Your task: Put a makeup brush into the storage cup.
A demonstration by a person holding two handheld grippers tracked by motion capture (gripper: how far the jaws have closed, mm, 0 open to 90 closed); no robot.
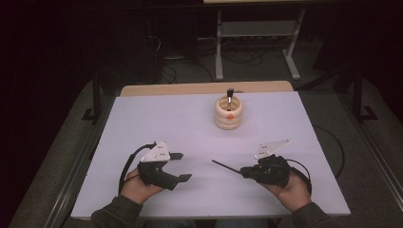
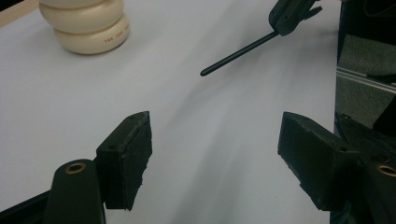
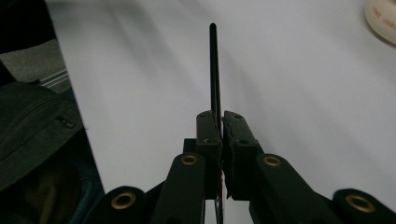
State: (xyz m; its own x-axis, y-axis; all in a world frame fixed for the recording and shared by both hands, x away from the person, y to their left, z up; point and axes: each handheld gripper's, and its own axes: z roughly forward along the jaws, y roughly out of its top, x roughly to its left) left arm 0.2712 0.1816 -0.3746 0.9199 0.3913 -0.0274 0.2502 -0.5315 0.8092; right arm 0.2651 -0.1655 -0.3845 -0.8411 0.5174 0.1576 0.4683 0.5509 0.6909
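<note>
Nearest me, my right hand-held gripper [image 1: 243,171] is clamped on a thin black stick [image 1: 225,167]. Through the right gripper view I see both jaws pressed together on it, the stick [image 3: 214,70] running straight out ahead over the white tabletop [image 3: 303,93]. From the high view it points left and slightly away from me, its free end above the middle of the tabletop [image 1: 180,118], between my two hands. The left gripper view shows that same stick [image 2: 236,53] off the surface, sloping down from the right gripper's jaws at the top of the picture.

My left hand-held gripper [image 1: 180,166] sits level with the right one, well apart from it, jaws wide and nothing between them; I see bare tabletop between the two black pads [image 2: 130,158].

Farther off, toward the back edge, stands a cream ribbed pot [image 1: 228,113] with an orange dot on its front and a dark-tipped brush [image 1: 229,95] upright inside. Its lower rings [image 2: 88,28] show at the upper left of the left gripper view.
</note>
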